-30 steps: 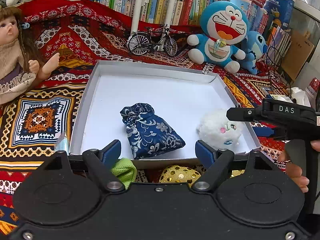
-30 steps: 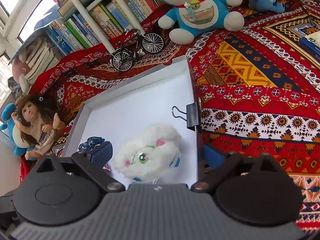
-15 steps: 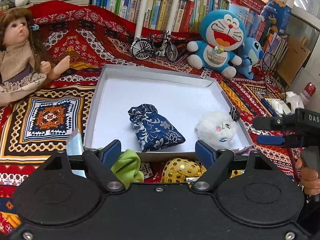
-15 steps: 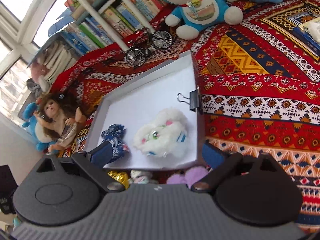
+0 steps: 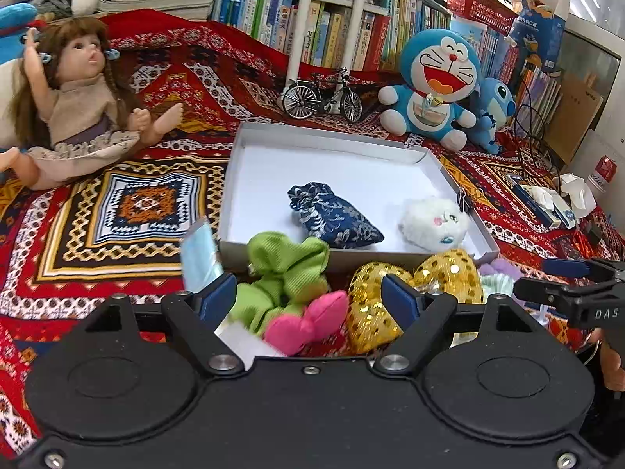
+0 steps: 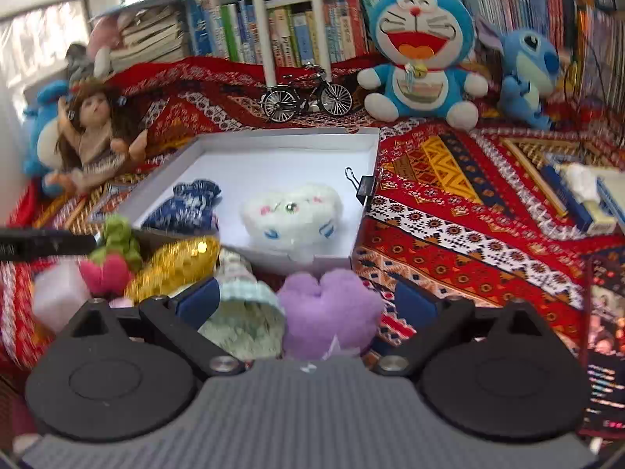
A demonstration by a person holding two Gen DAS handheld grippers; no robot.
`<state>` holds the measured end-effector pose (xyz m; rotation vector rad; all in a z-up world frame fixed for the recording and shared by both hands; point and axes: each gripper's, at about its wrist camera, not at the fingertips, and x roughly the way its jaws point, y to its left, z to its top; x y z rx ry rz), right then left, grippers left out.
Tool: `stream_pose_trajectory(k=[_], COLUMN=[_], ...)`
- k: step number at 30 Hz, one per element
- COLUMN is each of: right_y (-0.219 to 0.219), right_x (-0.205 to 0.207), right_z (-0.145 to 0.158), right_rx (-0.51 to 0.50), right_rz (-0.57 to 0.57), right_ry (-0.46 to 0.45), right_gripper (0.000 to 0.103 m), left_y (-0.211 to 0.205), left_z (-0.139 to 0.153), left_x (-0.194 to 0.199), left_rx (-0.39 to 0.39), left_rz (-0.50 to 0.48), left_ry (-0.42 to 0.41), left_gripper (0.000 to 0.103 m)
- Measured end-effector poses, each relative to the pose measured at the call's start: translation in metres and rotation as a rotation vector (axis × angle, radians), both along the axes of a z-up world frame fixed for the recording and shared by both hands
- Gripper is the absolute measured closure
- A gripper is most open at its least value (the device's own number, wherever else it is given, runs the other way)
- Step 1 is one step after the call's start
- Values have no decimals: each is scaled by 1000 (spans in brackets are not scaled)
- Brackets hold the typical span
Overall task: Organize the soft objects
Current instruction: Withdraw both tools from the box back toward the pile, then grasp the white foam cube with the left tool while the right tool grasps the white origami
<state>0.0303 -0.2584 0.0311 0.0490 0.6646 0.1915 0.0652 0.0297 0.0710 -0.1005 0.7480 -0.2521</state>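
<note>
Both grippers spread wide over soft toys heaped before the tray.

Left view: left gripper point(image 5: 308, 297), holding nothing, above green bow point(image 5: 287, 264) and pink bow point(image 5: 308, 324); pouch point(image 5: 334, 221) and white plush point(image 5: 435, 221) lie in tray point(image 5: 312, 144).
Right view: right gripper point(image 6: 306, 299) released, purple plush point(image 6: 330, 312) between its fingers.

White letters "DAS" stand on the black body of the right claw point(image 5: 568, 273) at the frame's right edge; book spines stay illegible.

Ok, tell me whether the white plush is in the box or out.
In. The white plush lies on the white box floor beside the blue pouch, near the binder-clipped wall.
</note>
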Motion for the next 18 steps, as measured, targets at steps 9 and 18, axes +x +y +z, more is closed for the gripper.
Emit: stream_pose_trajectory(k=[9,18], right_y=[4,20], right_x=[-27,-48], right_z=[-15,-39], right_rx=[-57,-152], right_rz=[13,-1], right_ry=[-48,-85], right_gripper=[3,4], left_y=[12,16], left_z=[-13,-35], left_x=[-36,-59], left_rx=[71,153], left_rz=[44,77], left_ry=[-62,-96], left_gripper=[17,9])
